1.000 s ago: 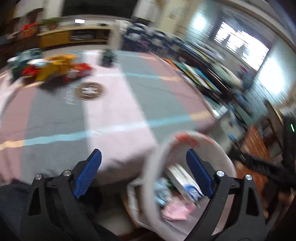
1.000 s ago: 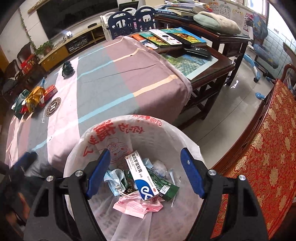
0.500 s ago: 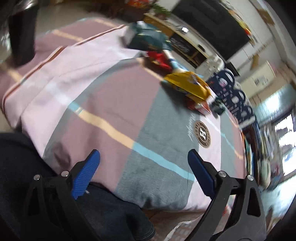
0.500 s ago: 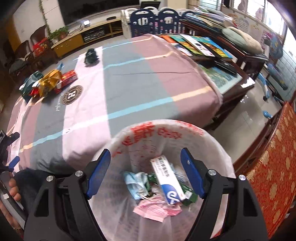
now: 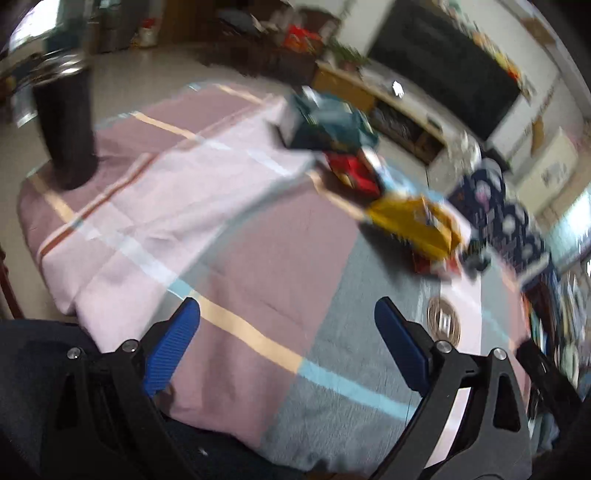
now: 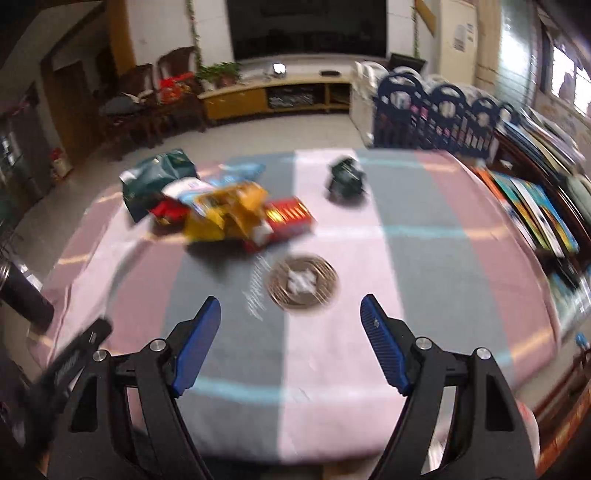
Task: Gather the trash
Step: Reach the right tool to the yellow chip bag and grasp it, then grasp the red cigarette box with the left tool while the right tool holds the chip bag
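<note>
Trash pile (image 6: 221, 210) sits upper left of frame on worktop (image 6: 424, 258), well beyond right gripper (image 6: 291, 343); both grippers' jaws wide open, empty; left gripper (image 5: 288, 347).

The left wrist view looks from the near edge of the table (image 5: 258, 229), low over the cloth and rolled, facing toward 1 o'clock. Its far field holds the trash pile (image 5: 406, 221) and the TV (image 5: 443, 62). The right wrist view sits higher at the same near edge, level, facing 12 o'clock across the table (image 6: 424, 258). Both views share the trash pile (image 6: 229, 214), the round logo (image 6: 303, 282), the playpen (image 6: 436, 110) and the TV (image 6: 306, 26). Both views are blurred.
</note>
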Motion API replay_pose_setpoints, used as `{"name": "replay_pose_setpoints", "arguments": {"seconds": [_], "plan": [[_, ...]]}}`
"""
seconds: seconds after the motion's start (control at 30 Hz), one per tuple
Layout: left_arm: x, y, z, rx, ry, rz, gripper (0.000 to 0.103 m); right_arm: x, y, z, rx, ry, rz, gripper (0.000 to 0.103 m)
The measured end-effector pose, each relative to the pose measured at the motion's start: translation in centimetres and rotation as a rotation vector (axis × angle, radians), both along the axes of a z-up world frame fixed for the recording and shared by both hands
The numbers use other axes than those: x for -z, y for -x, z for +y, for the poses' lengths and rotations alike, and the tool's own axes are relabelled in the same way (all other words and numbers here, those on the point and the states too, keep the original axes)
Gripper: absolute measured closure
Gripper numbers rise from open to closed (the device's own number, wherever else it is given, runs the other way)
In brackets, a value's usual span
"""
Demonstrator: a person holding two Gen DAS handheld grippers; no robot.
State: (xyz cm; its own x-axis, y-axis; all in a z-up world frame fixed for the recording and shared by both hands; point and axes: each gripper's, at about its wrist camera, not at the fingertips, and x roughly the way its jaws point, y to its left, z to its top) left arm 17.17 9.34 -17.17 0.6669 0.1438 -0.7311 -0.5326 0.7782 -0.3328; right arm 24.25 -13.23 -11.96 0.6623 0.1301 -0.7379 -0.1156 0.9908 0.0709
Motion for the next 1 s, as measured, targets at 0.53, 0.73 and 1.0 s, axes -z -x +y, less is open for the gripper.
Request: {"name": "replay_pose_setpoints", "arguments": {"seconds": [0.53, 0.73, 1.0], "plan": [[0.5, 0.6, 1.7, -0.059, 0.067, -0.032, 0.008, 7.0, -11.9, 12.9, -0.253, 0.315, 0.105, 0.090], [0.9, 0.8, 2.1, -0.071, 0.108, -0.031, 0.008, 6.0, -8.1, 9.7, -0.295, 0.193, 0.096, 0.094], [1.6, 0.6, 2.7, -0.073, 0.179, -0.008, 0.008, 3.5, -1.2, 0.4, -0.202, -0.001, 0.100, 0.094]]}}
